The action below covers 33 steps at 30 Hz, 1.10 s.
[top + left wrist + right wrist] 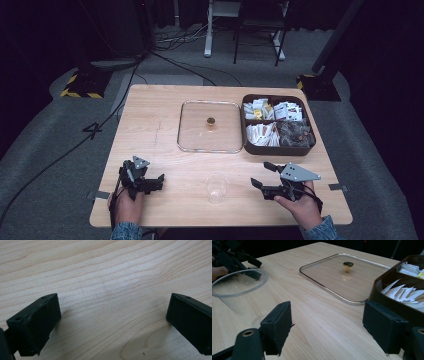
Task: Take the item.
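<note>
I take the cup [217, 187] as my landmark; it stands upright on the table [150, 130], near the front edge. Left of the cup I see the left gripper [159, 181], and right of the cup the right gripper [263, 176], both apart from it. Behind the cup the lid [210, 126] lies flat. Behind the cup and to the right stands the box [278, 125], with packets [262, 134] in its compartments, just beside the lid.

Right gripper [327, 327] jaws apart over table [317, 315]; clear cup [238, 291] left, perhaps empty.
</note>
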### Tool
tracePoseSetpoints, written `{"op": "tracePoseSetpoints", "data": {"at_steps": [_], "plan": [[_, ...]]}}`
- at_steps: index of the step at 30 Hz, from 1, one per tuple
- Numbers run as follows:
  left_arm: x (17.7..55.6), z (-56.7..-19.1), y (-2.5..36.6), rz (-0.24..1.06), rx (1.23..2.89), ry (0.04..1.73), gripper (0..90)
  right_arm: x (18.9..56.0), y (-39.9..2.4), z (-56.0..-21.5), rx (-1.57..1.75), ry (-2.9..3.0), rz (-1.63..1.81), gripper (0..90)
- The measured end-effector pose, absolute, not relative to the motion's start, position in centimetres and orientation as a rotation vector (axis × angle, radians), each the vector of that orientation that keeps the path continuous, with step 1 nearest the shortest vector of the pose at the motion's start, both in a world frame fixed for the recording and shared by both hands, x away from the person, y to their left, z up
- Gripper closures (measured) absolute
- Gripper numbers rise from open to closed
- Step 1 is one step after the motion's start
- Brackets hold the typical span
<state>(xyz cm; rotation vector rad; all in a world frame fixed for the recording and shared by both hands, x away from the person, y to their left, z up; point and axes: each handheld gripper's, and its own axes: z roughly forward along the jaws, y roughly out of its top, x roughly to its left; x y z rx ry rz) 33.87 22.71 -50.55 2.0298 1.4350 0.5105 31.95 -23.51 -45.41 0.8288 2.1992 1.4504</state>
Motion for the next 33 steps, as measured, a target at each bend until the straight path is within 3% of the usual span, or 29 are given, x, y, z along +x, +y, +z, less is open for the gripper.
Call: {"op": "tracePoseSetpoints", "data": {"at_steps": [10, 33], "plan": [[33.9, -50.6, 22.7, 0.516, 2.032, 1.431, 0.0, 33.6, -24.7, -43.2, 0.81, 2.225, 1.402, 19.1], [34.0, -50.6, 22.7, 0.521, 2.029, 1.436, 0.0, 40.3, -28.3, -40.0, 0.913, 2.157, 1.266, 18.9]]}}
